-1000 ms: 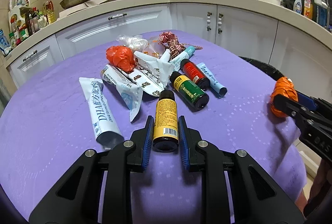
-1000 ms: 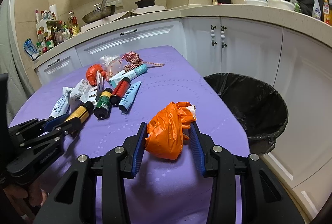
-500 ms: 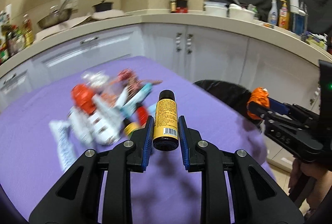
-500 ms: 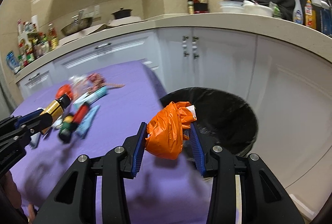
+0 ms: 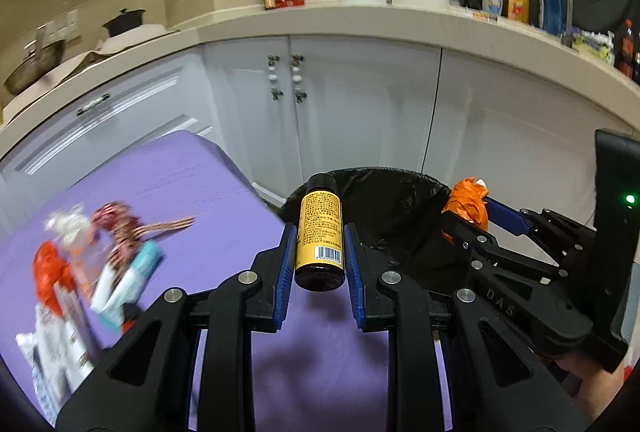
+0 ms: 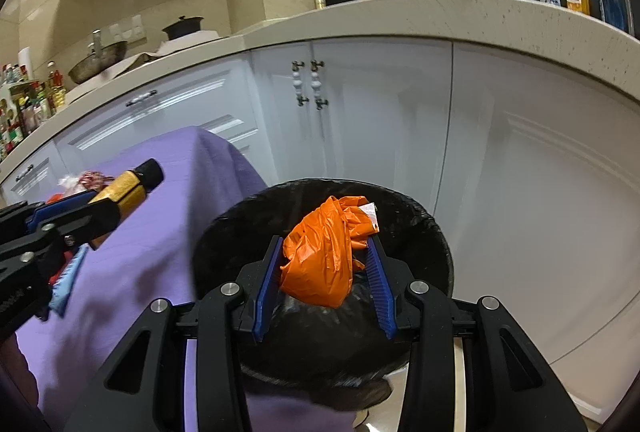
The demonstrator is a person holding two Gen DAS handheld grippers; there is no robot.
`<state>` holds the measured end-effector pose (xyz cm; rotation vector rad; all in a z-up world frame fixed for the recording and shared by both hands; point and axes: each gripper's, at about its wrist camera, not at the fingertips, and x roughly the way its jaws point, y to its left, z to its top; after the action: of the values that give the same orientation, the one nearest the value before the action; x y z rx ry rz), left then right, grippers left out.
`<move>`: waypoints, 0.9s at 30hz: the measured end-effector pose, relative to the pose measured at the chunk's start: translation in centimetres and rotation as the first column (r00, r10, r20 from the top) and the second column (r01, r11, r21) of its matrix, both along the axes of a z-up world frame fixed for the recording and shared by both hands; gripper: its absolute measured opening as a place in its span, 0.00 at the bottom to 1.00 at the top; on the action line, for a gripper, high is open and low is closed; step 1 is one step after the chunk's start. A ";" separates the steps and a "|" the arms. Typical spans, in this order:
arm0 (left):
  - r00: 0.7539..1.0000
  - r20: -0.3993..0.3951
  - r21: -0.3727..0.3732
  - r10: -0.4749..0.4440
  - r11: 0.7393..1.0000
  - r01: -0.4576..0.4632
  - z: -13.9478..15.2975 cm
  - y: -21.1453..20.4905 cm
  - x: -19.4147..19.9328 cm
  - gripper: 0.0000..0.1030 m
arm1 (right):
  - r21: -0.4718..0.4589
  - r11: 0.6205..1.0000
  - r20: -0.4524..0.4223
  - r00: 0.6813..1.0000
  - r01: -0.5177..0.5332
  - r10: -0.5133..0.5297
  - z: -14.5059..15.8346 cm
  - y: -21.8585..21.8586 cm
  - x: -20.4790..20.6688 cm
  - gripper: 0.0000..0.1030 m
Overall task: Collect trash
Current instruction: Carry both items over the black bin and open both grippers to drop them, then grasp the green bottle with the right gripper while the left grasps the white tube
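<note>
Yellow bottle is being clamped in left gripper, poised at the table edge short of the bin; released now, it risks being dropped outside. Orange bag is being pinched by right gripper over the bin, where it risks being snagged on the pads.

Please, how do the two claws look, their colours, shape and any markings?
Both are alike. The left claw has a black angular frame with triangular cut-outs, round silver bolts and ribbed blue pads inside each finger. The right claw has the same build; seen from the left wrist view, its side bears embossed letters "DAS" and its rear block shows a small green light. No cables or sleeves show.
</note>
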<state>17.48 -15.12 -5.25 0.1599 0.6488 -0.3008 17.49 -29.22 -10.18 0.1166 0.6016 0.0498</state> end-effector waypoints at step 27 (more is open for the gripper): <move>0.996 -0.054 -0.024 0.075 0.997 -0.077 -0.3 1.7 2.1 0.50 | 0.025 1.000 -0.042 0.999 0.009 -0.008 -0.9 -0.1 0.6 0.57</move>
<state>19.59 -13.45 -5.51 0.1018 0.7013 -0.2407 18.13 -29.32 -11.06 0.1447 0.6422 0.0468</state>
